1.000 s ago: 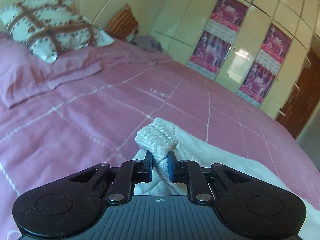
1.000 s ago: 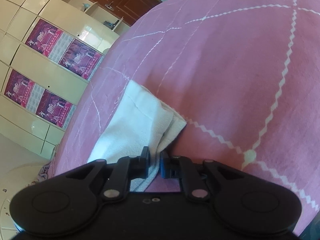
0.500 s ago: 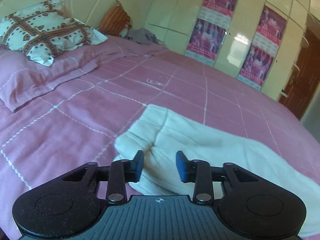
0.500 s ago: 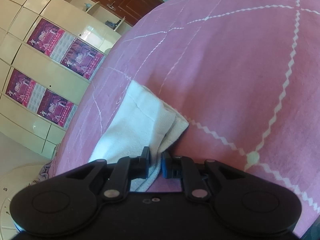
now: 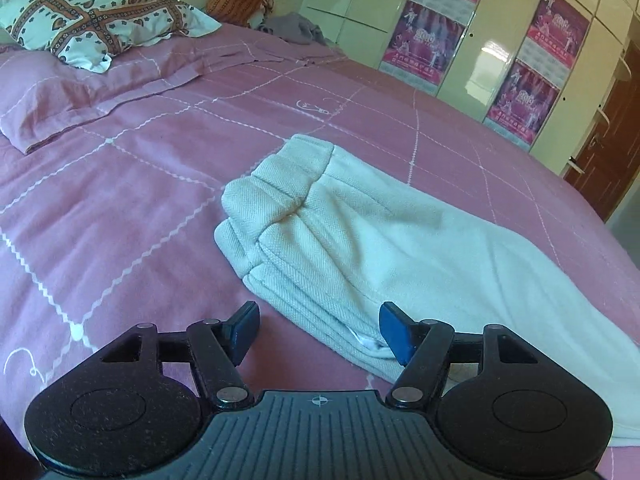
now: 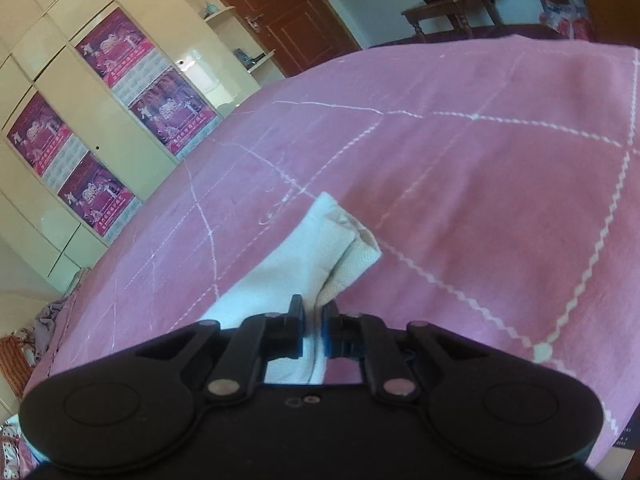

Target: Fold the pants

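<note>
Pants (image 5: 360, 232) lie folded lengthwise on the bed (image 5: 140, 184); the left hand-held gripper (image 5: 316, 326) is opening, cloth released, so let the right hand-held gripper (image 6: 312, 326), clamping the hem, carry its end over squarely.

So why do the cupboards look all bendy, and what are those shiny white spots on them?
Left wrist view: the fisheye lens curves the wardrobe, and the bright patches on its glossy doors are glare. The pants look sharp and evenly lit. Right wrist view: the wardrobe bends the same way, with a glare spot too, and the pink bedspread bulges like a ball; this picture looks softer.
</note>
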Motion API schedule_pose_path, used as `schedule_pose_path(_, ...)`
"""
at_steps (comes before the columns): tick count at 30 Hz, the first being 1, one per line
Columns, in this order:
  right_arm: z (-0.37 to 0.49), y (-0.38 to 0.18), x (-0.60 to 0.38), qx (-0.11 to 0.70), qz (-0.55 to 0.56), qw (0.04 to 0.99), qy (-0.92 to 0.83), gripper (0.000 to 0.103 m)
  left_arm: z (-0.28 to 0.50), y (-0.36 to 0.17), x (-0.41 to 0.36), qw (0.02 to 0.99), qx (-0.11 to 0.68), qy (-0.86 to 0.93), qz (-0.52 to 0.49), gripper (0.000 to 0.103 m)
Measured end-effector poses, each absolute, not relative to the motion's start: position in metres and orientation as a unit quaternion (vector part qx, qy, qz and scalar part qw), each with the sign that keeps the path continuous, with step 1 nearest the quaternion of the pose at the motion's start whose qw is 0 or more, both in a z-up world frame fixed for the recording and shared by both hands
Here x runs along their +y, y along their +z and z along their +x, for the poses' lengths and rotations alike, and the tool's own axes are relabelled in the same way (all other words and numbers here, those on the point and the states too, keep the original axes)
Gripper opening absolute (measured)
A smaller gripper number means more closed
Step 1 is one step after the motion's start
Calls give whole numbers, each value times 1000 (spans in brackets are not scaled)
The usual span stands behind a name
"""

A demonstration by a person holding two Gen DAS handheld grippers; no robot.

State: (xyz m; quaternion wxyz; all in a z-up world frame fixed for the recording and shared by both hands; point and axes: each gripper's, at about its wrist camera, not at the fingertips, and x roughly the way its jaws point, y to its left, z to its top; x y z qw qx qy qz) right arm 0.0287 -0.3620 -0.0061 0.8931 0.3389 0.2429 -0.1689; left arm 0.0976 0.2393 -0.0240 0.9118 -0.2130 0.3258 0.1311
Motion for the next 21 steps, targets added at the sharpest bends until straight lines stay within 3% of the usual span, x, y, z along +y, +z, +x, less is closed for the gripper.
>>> schedule_pose_path(2, 38, 9, -345, 244, 309, 906, -156, 9, 96, -25, 238, 908, 334, 132, -215, 75)
schedule_pose_path(9, 83, 36, -251, 271, 243, 928, -78, 9, 84, -12, 253, 916, 323, 163, -175, 75)
schedule_pose_path(21, 123, 18, -55, 356, 116, 924, 73, 9, 34, -21, 309, 892, 336, 256, -163, 75)
